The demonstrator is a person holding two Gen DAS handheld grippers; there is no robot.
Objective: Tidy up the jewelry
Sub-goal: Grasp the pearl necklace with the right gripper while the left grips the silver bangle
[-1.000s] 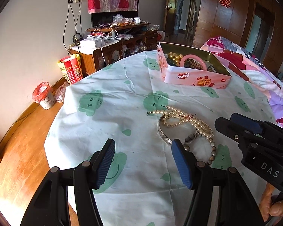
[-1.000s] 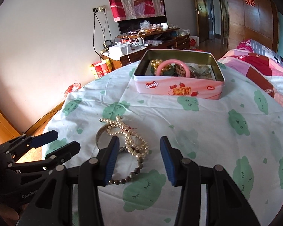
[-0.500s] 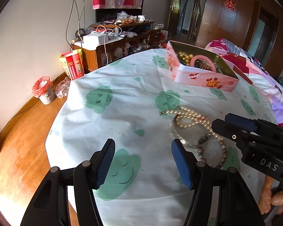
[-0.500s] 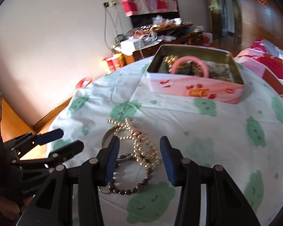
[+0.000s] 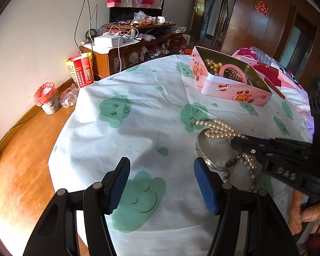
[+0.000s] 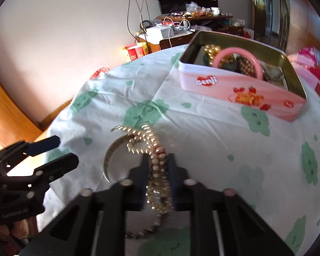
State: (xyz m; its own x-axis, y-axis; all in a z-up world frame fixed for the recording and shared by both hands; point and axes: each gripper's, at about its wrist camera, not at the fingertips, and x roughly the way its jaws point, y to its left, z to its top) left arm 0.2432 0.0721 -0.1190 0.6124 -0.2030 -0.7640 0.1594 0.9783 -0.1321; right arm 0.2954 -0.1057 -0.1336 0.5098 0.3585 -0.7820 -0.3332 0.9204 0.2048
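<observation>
The left gripper (image 5: 161, 184), a black 2-finger tool with blue ribbed pads, hangs over the left part of the round table's white cloth printed with green smiling clouds (image 5: 121, 132); its jaws stand wide apart with nothing between them. In the right wrist view the same tool (image 6: 51, 151) shows at the left edge, fingers parted above the cloth's rim.

Just right of it lies the jewelry pile. A plain silver metal bangle (image 5: 199, 149) rests flat on the cloth, and a tangled cream pearl bead necklace (image 5: 218, 128) runs across its top edge. A darker strand of grey-brown beads (image 5: 252, 182) trails toward the near side, partly hidden.

The right gripper (image 6: 157, 164), also black with blue pads, is clenched on the pearl necklace (image 6: 154, 149): both pads press against the bunched strands, which rise slightly between them, while the bangle (image 6: 108, 157) sits just left of the fingers on the cloth (image 6: 213, 145). From the left wrist view this gripper (image 5: 237, 141) reaches in from the right, its tip over the bangle's right side.

Farther back and to the right, well apart from the pile, stands an open rectangular pink tin with a strawberry print (image 5: 232, 89). It holds gold beads (image 5: 212, 64), a pink plastic bangle (image 5: 232, 70) and brown wooden beads (image 5: 232, 75).
</observation>
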